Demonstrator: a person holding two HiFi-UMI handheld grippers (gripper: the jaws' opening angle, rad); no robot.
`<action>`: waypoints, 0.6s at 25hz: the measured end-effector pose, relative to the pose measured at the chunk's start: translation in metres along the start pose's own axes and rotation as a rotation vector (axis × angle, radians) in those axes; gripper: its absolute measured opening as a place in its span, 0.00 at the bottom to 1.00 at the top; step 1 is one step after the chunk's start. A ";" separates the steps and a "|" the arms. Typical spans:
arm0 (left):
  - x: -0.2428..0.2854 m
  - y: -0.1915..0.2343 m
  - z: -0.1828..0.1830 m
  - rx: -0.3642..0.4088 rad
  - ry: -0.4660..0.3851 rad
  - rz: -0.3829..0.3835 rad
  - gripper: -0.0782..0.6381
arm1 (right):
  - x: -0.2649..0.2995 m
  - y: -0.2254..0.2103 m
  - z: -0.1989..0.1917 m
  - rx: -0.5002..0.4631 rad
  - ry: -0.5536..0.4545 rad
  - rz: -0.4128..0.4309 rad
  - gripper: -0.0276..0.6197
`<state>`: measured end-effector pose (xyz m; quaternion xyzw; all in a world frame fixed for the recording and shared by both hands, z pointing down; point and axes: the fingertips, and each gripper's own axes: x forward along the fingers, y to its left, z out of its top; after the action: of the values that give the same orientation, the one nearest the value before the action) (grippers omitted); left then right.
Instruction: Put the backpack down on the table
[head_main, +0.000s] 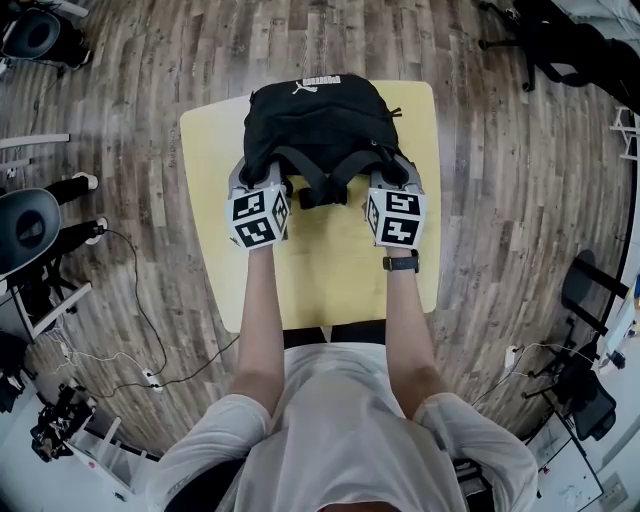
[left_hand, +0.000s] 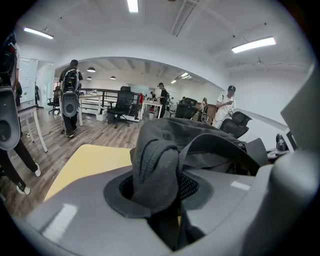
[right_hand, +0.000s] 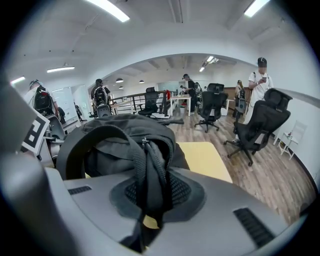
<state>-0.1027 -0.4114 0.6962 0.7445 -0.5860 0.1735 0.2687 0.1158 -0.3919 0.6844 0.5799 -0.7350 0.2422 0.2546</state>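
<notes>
A black backpack (head_main: 312, 120) with white print on top sits at the far end of the yellow table (head_main: 330, 270), shoulder straps toward me. My left gripper (head_main: 262, 182) is shut on a bunched fold of the backpack's fabric (left_hand: 152, 175) at its near left corner. My right gripper (head_main: 388, 180) is shut on a strap and zipper edge (right_hand: 145, 175) at the near right corner. In both gripper views the backpack (left_hand: 200, 145) (right_hand: 125, 140) bulges just beyond the jaws, with the table (left_hand: 87, 160) (right_hand: 205, 157) below it. Whether its base rests on the tabletop I cannot tell.
Wooden floor (head_main: 520, 180) surrounds the table. Office chairs stand at the left (head_main: 25, 230) and the right (right_hand: 255, 125). Cables trail on the floor (head_main: 140, 330) at my left. Several people (left_hand: 69, 95) stand among desks in the background.
</notes>
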 end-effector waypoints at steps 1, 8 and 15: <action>0.001 0.000 -0.002 -0.004 0.002 -0.001 0.29 | 0.001 0.000 -0.002 -0.006 0.002 -0.002 0.09; 0.010 0.008 -0.018 -0.020 0.025 0.003 0.29 | 0.015 0.007 -0.027 -0.068 0.053 -0.031 0.10; 0.016 0.013 -0.028 0.048 0.007 0.043 0.30 | 0.023 0.004 -0.036 -0.156 0.079 -0.074 0.09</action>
<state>-0.1096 -0.4086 0.7301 0.7374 -0.5966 0.1957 0.2492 0.1110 -0.3845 0.7266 0.5752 -0.7190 0.1975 0.3365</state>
